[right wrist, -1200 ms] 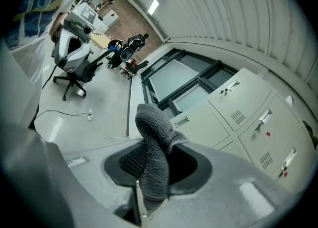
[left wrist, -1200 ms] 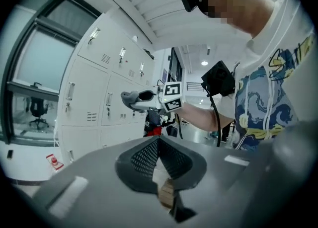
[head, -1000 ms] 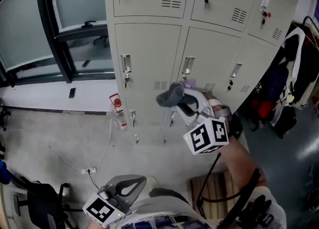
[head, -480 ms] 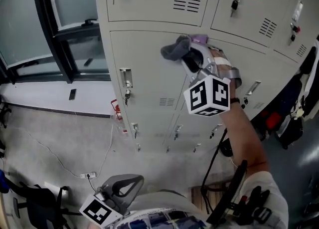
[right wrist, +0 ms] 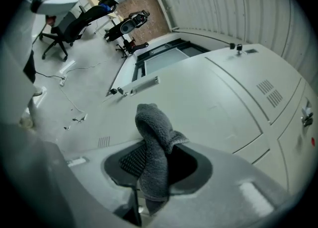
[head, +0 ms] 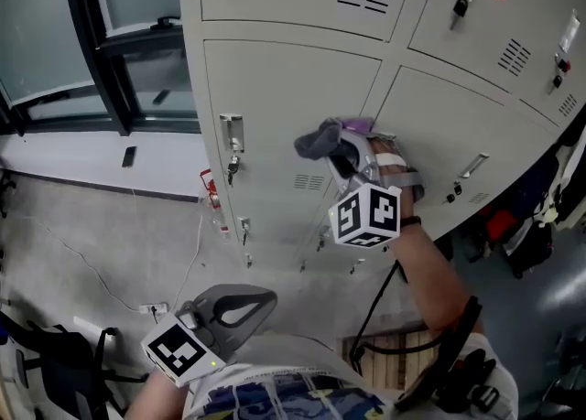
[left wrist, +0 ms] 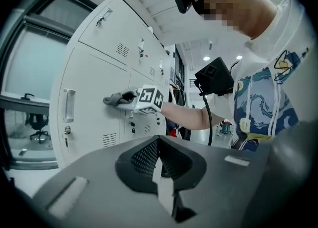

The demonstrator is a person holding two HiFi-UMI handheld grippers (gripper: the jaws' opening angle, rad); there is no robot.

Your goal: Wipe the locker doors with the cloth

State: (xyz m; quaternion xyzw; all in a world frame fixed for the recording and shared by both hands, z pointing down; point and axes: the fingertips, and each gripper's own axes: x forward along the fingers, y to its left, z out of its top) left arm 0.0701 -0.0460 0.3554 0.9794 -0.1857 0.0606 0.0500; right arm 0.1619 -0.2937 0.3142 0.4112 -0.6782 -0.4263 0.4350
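Grey lockers (head: 476, 116) fill the upper half of the head view. At bottom left, the left gripper (head: 240, 304) hangs with jaws together, empty. At centre, the right gripper (head: 346, 151) pinches a grey cloth (head: 316, 141), held up by a locker door (head: 275, 102).

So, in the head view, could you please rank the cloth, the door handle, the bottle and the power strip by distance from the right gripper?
1. Cloth: clamped in the right gripper.
2. Handle: to its left, on the locker door.
3. Bottle: lower left, by the lockers' foot.
4. Power strip: farthest, down on the floor.
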